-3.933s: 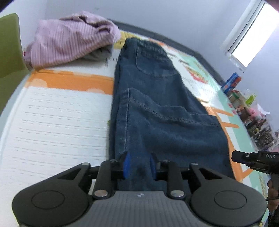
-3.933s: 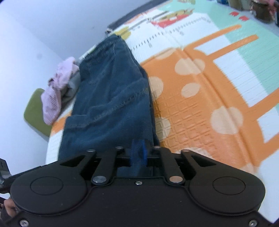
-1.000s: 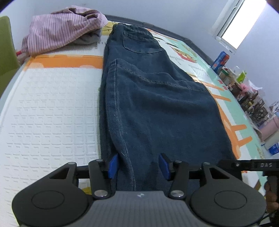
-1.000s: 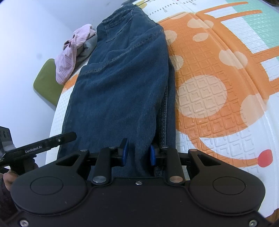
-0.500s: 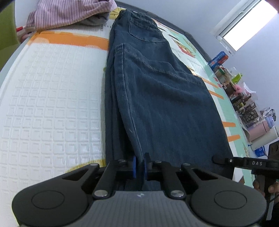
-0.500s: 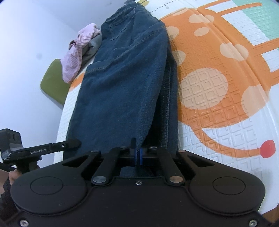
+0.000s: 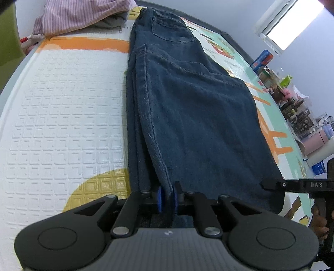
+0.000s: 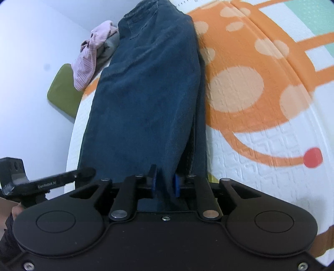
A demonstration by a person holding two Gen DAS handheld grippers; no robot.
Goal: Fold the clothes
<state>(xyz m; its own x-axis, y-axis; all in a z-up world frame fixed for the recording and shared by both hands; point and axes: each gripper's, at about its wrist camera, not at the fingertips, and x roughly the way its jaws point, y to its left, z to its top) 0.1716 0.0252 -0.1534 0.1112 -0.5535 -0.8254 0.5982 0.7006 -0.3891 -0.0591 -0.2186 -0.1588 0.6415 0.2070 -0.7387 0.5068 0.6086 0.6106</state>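
Note:
Dark blue jeans (image 7: 198, 108) lie lengthwise on the play mat, folded along their length, waistband at the far end. My left gripper (image 7: 167, 197) is at the near left corner of the hem with a fold of denim between its blue pads. Its jaws are opening slightly, but the pads still press on the cloth. My right gripper (image 8: 165, 184) has the near right corner of the jeans (image 8: 146, 83) pinched the same way, its jaws also easing apart. Each gripper shows in the other's view, the right gripper (image 7: 292, 184) and the left gripper (image 8: 52, 179).
A pink striped garment (image 7: 83, 16) lies bunched at the far end of the foam play mat (image 7: 62, 104), beside a green cushion (image 8: 62, 91). Boxes and small items (image 7: 292, 104) crowd the floor past the mat's right edge, under a window.
Both grippers stood wider around the hem a second ago, then closed tight on it. Since then the gaps have widened a little with thicker denim between the pads.

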